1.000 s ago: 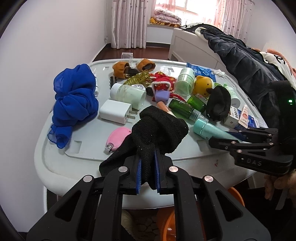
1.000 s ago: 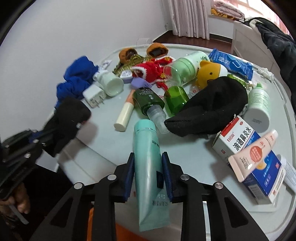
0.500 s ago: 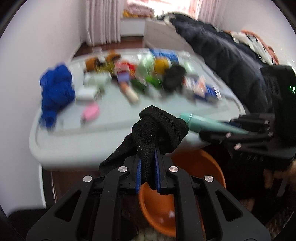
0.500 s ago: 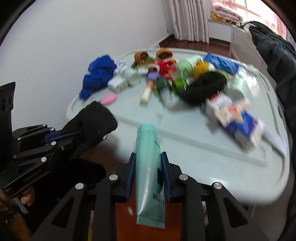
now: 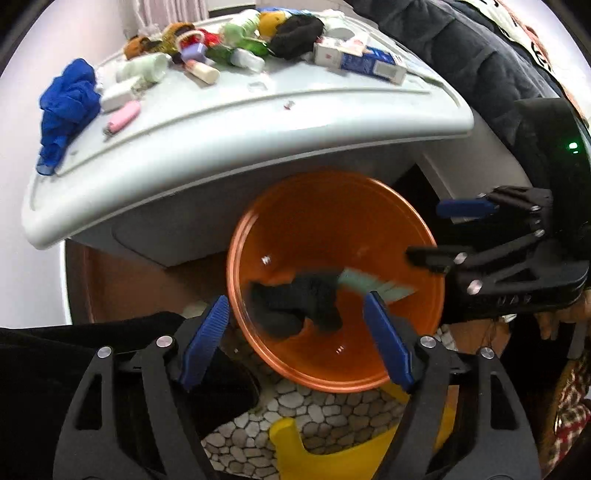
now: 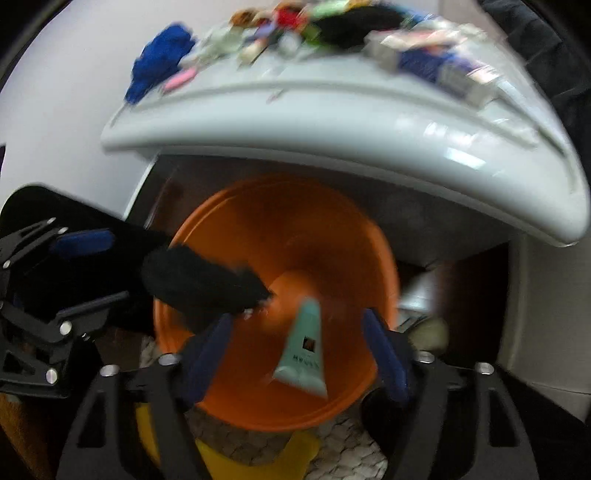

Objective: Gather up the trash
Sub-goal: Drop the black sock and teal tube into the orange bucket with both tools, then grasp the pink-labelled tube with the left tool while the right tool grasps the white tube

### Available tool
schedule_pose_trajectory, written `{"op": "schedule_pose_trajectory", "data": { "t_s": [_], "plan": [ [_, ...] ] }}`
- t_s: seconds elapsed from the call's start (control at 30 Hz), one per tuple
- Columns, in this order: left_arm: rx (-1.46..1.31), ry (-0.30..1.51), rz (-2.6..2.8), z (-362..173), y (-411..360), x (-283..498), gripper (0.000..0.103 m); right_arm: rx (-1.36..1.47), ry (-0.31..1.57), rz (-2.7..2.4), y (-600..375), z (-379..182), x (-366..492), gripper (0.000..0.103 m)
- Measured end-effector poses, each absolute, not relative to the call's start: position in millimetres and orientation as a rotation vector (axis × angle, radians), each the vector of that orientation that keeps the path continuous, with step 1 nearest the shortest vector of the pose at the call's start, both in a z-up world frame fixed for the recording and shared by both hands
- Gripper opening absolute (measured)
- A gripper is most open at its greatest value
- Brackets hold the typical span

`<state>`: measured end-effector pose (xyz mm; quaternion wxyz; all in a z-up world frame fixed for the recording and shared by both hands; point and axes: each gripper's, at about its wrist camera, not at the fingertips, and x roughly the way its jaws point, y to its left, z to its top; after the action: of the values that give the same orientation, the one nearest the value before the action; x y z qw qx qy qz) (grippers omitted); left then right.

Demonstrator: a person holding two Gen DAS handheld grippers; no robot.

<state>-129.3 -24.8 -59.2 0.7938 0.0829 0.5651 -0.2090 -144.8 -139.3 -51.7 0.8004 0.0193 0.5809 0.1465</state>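
Observation:
An orange bin (image 5: 369, 206) stands on the floor under the table's edge; it also shows in the right wrist view (image 6: 343, 229). A black sock (image 5: 295, 306) and a teal tube (image 5: 373, 284) are blurred inside the bin, free of both grippers. In the right wrist view the sock (image 6: 199, 277) and the tube (image 6: 303, 350) are over the bin's mouth. My left gripper (image 5: 295, 343) is open and empty above the bin. My right gripper (image 6: 295, 354) is open and empty too; it shows from the side in the left wrist view (image 5: 443, 232).
The pale table (image 5: 258, 122) above the bin holds a blue cloth (image 5: 66, 107), a white charger (image 5: 118, 96), a pink item (image 5: 122, 118), bottles, boxes (image 5: 358, 59) and another black sock (image 5: 295, 33). A yellow object (image 5: 332, 450) lies on the pebble-pattern floor. Dark bedding (image 5: 461, 55) is at right.
Both grippers swung down from the table to over the orange bin and opened. The black sock and the teal tube have left the jaws and are dropping into the bin.

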Motion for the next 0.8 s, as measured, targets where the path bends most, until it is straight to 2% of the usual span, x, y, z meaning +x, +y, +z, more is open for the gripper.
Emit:
{"op": "schedule_pose_trajectory", "data": {
  "t_s": [0.1,0.23,0.3,0.37,0.47,0.63,0.73,0.8],
  "plan": [
    [0.126,1.192,-0.435,-52,-17,-122,0.074,0.061,1.142,0.273,-155,-29,-139,0.073],
    [0.087,1.123,-0.425,-33,-16,-105,0.074,0.079,0.955,0.23,-187,30,-127,0.073],
    [0.088,1.065,-0.443,-18,-24,-92,0.074,0.026,0.889,0.196,-202,54,-120,0.074],
    [0.094,1.013,-0.478,-5,-38,-79,0.074,-0.07,0.848,0.167,-215,71,-105,0.082],
    [0.117,0.941,-0.538,9,-68,-57,0.074,-0.197,0.817,0.056,-245,81,-79,0.082],
    [0.143,0.862,-0.613,16,-125,-16,0.074,0.064,0.727,-0.047,-309,81,-58,0.084],
    [0.162,0.849,-0.647,13,-153,8,0.074,0.18,0.744,-0.098,-326,72,-61,0.086],
    [0.176,0.851,-0.682,5,-169,23,0.07,0.221,0.716,-0.091,-334,77,-65,0.086]
  ]
}}
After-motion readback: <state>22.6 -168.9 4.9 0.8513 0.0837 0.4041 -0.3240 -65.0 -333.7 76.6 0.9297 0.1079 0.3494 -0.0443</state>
